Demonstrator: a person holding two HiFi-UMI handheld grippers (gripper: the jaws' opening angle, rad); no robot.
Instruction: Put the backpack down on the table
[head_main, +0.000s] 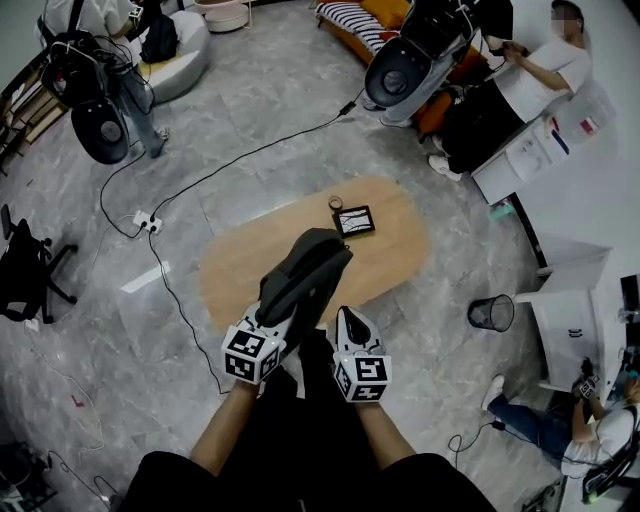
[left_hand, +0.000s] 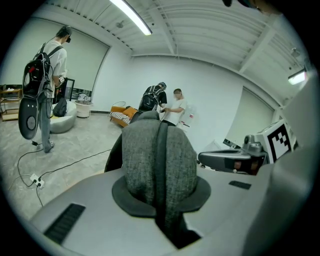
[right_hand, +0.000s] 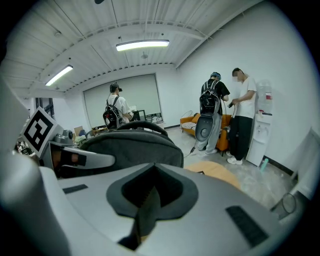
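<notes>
The person's two bare forearms (head_main: 222, 440) fill the bottom of the head view, their hands hidden behind the two marker cubes. Just beyond, the left gripper (head_main: 278, 318) has its tips buried under the backpack (head_main: 305, 272). Its own view shows the jaws clamped on a thick grey fabric part of the bag with a black band down its middle, though which part that is I cannot tell. The right gripper (head_main: 350, 322) sits just beside it on the bag's right side. Its jaws are drawn nearly together on a thin dark strap (right_hand: 144, 212), and where that strap joins the bag is out of sight. The one backpack, grey and dark, hangs tilted above the near edge of the single oval wooden table (head_main: 400, 250), and its underside is hidden, so contact with the top cannot be judged. Two small things lie at the table's far side: a black-framed square (head_main: 354, 221) and, touching or just behind it, a small round object (head_main: 336, 203) too small to identify. To the right stands one mesh waste bin (head_main: 490, 313). Farther out, four other people show at the frame's edges, each partly cut off or covered by gear.
</notes>
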